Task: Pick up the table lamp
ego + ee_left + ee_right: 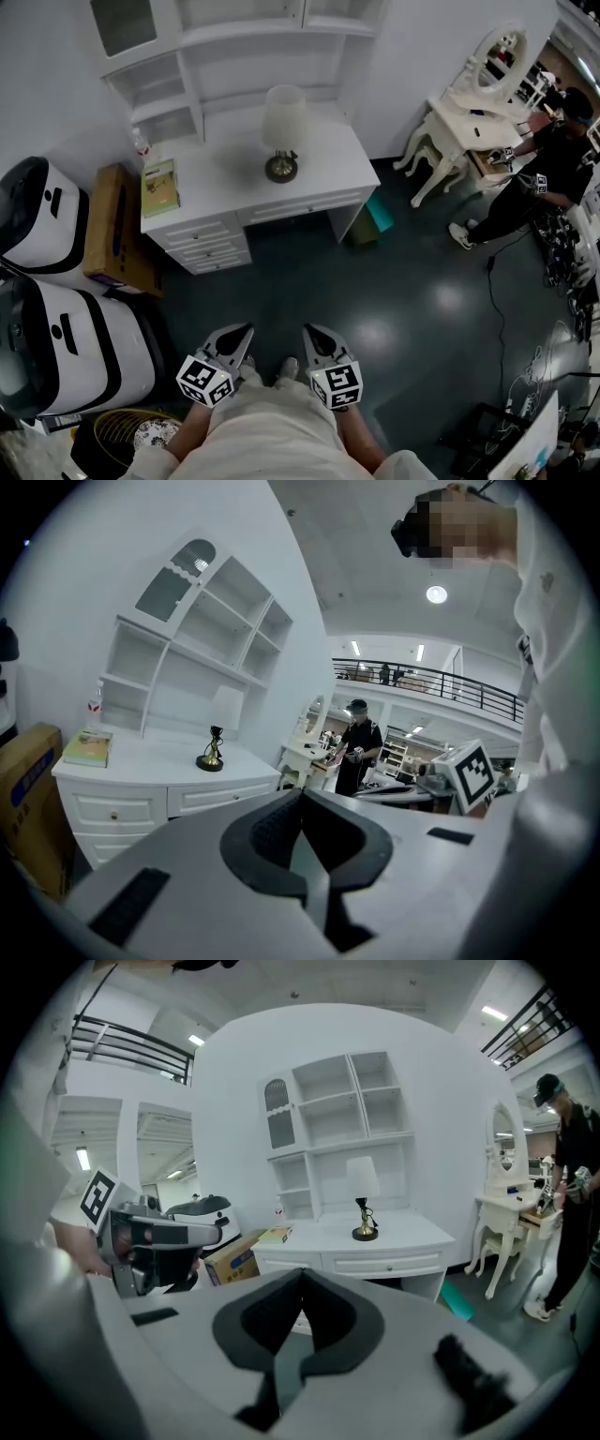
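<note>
The table lamp (284, 131) stands upright on the white desk (323, 169), near its rear shelf unit (187, 66), with a book (159, 186) at the desk's left end. The left gripper (246, 330) and right gripper (309, 330) are over the dark floor (403, 309), well apart from the desk. Both have their jaws together and empty.

A large indoor hall set out with home furniture, rather than a lived-in room. A white desk (216, 178) with a shelf hutch (234, 56) and a table lamp (282, 131) near its back edge stands on a dark glossy floor (403, 281), with a dressing table (469, 117) and its oval mirror (497, 56) nearby. A railed mezzanine (450, 679), ceiling spotlights (436, 594) and loose cables (494, 314) on the floor show the hall.
</note>
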The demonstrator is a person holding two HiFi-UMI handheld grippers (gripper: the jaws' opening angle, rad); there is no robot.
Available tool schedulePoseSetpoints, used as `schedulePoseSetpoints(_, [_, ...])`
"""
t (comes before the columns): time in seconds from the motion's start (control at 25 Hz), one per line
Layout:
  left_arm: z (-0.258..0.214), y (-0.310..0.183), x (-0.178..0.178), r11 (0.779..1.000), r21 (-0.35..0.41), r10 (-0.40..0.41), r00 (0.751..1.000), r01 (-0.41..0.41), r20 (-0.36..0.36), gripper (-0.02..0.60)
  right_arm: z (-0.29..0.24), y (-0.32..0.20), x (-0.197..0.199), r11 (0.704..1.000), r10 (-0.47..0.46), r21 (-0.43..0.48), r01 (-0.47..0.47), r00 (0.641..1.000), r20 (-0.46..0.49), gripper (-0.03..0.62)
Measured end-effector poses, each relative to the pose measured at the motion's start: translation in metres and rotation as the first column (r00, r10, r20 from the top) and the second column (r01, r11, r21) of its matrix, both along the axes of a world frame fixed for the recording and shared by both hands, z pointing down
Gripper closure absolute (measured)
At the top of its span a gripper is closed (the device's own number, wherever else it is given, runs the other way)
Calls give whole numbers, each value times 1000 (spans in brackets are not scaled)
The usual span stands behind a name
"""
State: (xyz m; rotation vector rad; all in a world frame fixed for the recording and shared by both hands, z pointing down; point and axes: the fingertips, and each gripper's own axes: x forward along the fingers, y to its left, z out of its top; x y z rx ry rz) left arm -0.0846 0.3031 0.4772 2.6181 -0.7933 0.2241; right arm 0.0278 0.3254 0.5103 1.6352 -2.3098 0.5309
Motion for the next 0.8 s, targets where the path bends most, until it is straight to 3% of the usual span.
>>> schedulePoseSetpoints(0.4, [6, 7, -19, 995, -27, -99, 995, 99, 17, 572, 22, 1, 2, 998, -48, -36, 48, 999, -10, 582])
schedulePoseSetpoints(0.8, [9, -42, -25, 997, -25, -72, 997, 71, -6, 572, 15, -48, -8, 999, -20, -31, 19, 999, -40, 582])
